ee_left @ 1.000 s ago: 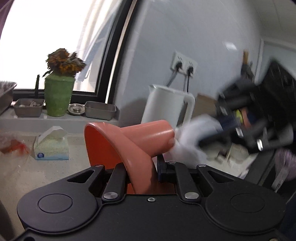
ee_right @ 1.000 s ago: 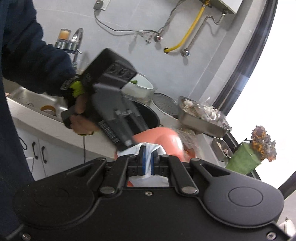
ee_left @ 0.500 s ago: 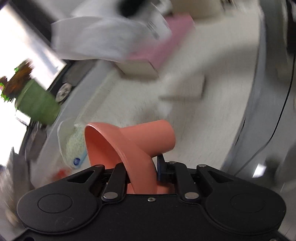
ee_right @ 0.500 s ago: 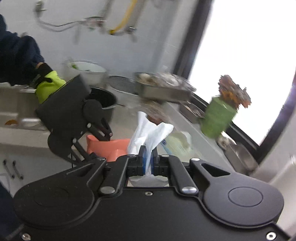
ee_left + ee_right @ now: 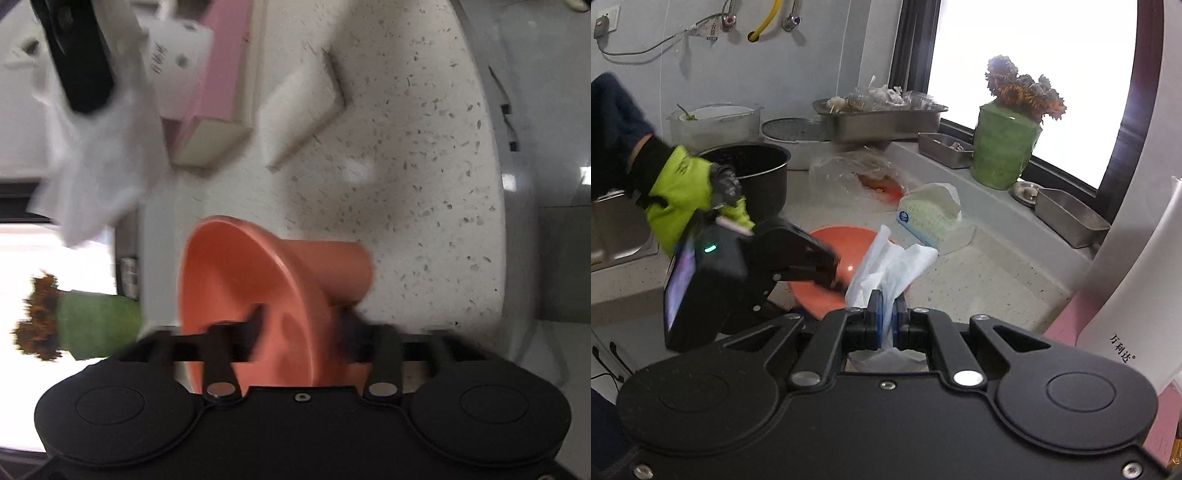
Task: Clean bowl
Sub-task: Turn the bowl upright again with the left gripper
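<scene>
Bowl in my left hand-held gripper, tissue in my right

My left hand-held gripper was closed on the rim of the orange bowl, held on edge at lower centre of the left view, above the speckled tabletop. My right hand-held gripper was clamped shut on a white tissue, just beside the bowl at centre of the right view. A green vase stood at upper right, a tissue pack near the middle.

Two wrist cams, both crazy close

Left one's rolled sideways over the speckled white countertop; right one faces the window. Both catch the salmon-orange plastic bowl and green flower vase.
</scene>
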{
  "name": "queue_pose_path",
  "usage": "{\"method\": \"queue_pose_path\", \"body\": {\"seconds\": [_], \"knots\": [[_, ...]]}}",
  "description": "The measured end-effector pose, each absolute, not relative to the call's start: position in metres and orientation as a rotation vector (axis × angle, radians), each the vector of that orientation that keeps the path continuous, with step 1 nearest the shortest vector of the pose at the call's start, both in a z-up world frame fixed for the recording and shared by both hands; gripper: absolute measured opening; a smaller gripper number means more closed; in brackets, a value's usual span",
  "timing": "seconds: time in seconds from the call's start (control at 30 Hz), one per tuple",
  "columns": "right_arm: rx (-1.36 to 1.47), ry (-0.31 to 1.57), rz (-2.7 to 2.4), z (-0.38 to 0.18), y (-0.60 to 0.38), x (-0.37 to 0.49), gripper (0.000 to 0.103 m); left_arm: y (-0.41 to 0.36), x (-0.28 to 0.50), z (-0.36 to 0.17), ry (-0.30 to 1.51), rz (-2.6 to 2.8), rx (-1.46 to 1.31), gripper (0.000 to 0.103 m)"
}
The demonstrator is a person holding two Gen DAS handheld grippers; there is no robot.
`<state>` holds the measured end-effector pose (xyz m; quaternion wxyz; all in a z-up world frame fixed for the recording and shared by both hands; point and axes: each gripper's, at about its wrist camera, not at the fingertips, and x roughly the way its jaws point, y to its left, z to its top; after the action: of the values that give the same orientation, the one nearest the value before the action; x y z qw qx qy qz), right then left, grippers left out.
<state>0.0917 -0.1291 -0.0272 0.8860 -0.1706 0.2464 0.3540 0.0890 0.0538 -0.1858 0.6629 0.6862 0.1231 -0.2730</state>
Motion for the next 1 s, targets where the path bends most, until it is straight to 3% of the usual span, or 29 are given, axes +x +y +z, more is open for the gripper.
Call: {"method": "queue_pose_path", "body": {"seconds": [0.2, 0.37, 0.5, 0.83, 0.97, 1.0], "knots": [[-0.391, 0.535, 0.763, -0.032, -0.115, 0.096, 0.005, 0.071, 0.077, -0.155, 0.309, -0.574, 1.366, 0.086], [-0.412, 0.529, 0.777, -0.029, -0.106, 0.100, 0.005, 0.090, 0.063, -0.128, 0.379, -0.503, 1.160, 0.088], [-0.428, 0.528, 0.785, -0.028, -0.098, 0.103, 0.005, 0.111, 0.043, -0.107, 0.511, -0.472, 0.808, 0.088], [-0.551, 0.555, 0.834, -0.031, -0.067, 0.111, 0.005, 0.126, 0.091, -0.132, 0.659, -0.467, 0.433, 0.088], [-0.643, 0.565, 0.858, -0.029, -0.055, 0.114, 0.005, 0.126, 0.118, -0.141, 0.678, -0.482, 0.370, 0.075], [-0.666, 0.565, 0.865, -0.028, -0.052, 0.116, 0.005, 0.125, 0.122, -0.142, 0.670, -0.485, 0.366, 0.063]]}}
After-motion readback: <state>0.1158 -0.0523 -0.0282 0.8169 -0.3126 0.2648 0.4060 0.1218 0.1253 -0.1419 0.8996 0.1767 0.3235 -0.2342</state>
